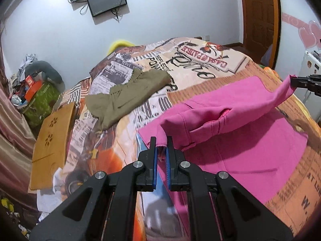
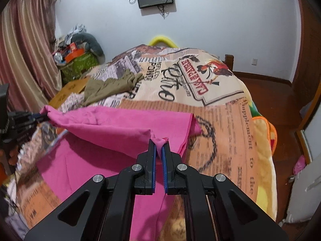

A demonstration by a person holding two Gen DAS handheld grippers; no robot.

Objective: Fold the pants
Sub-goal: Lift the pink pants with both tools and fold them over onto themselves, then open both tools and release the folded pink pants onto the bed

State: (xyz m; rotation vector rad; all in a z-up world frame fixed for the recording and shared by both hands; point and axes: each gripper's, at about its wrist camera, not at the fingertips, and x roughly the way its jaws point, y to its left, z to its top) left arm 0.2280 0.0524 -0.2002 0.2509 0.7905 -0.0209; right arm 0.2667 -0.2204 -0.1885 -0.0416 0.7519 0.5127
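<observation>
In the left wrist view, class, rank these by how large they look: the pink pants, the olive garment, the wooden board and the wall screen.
1. pink pants, largest
2. olive garment and wooden board: they look alike, so unranked
3. wall screen, smallest, though it is farthest from the camera

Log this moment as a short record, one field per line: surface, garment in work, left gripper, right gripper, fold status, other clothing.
surface: bed with a printed bedspread
garment in work: pink pants, partly flat on the bed
left gripper: shut on one corner of the pink pants, raised off the bed
right gripper: shut on another corner, raised too
fold status: lifted edge hangs between the grippers over the flat part, not yet laid down
other clothing: olive pants, crumpled farther up the bed, apart from the pink ones
</observation>
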